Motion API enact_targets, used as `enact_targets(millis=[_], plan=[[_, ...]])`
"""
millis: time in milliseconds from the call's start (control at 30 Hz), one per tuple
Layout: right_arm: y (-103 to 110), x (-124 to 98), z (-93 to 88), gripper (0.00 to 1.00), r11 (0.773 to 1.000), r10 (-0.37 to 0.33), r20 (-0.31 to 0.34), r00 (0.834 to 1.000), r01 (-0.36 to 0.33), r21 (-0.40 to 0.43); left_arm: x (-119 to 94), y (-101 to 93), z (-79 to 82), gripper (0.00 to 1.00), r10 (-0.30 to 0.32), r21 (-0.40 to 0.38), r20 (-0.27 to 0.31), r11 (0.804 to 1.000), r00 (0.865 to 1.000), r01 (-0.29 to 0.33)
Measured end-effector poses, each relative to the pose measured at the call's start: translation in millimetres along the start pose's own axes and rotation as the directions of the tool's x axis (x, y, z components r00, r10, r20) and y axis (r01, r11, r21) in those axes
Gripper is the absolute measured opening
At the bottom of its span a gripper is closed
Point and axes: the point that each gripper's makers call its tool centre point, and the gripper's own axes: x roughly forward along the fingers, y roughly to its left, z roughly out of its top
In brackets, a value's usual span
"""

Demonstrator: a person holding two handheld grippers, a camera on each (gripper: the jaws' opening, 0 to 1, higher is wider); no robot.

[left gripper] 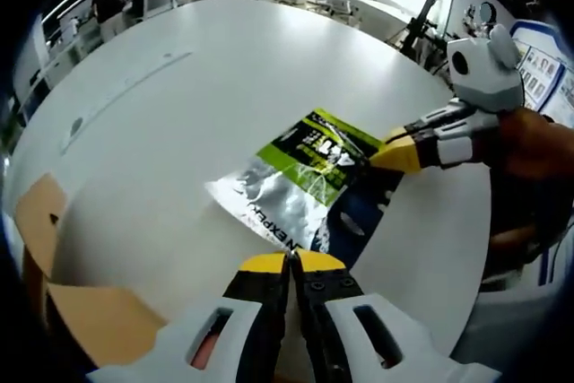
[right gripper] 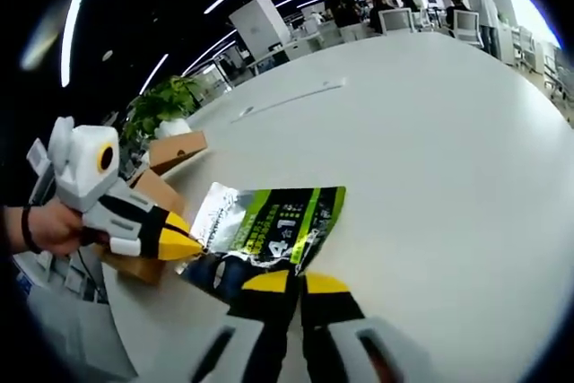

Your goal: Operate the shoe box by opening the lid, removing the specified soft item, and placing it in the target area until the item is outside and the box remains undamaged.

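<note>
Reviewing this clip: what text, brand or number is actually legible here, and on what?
"NEAPER": partial white letters on the dark lower edge of the foil pouch, left gripper view; the start is cut off.
"4" and "1": large characters on the pouch's green panel, right gripper view.
The other pouch print is too small and blurred.
The cardboard box shows no legible text.
</note>
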Motion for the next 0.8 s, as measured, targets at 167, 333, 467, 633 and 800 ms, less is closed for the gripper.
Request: enact_targets(millis=[167, 333, 467, 633, 800], plan=[[0.3, 0.4, 1.6, 0.04, 1.0, -0.007, 0.005, 1.0, 0.007, 0.003, -0.5, 2.4, 0.5, 0.01, 0.014, 0.008, 0.0, 1.0, 1.0, -0.014], [1.9, -1.5, 1.1, 0.08, 1.0, -0.012, 0.005, 1.0, 0.012, 0.003, 0.5, 10.4, -3.3, 0.04, 0.051, 0.022, -0.019, 0.998, 0.999, -0.05], [1.4, -4.1, 0.4, 0.11, 1.0, -0.019, 0.006, 1.0, 0.019, -0.004, -1.2, 16.1, -5.1, 0.05, 0.074, 0.041, -0.027, 0.996, 0.997, -0.073], [2.6, -10.4, 3.8, 0.15, 0.999, -0.035, 0.029, 0.999, 0.035, 0.003, -5.7, 21.5, -1.4, 0.06, 0.092, 0.041, -0.012, 0.995, 0.996, -0.092], [3.5, -16.9, 2.8, 0.19, 0.998, -0.064, 0.043, 0.997, 0.062, 0.028, -13.1, 23.9, 1.1, 0.11, 0.107, 0.046, 0.002, 0.993, 0.994, -0.107]])
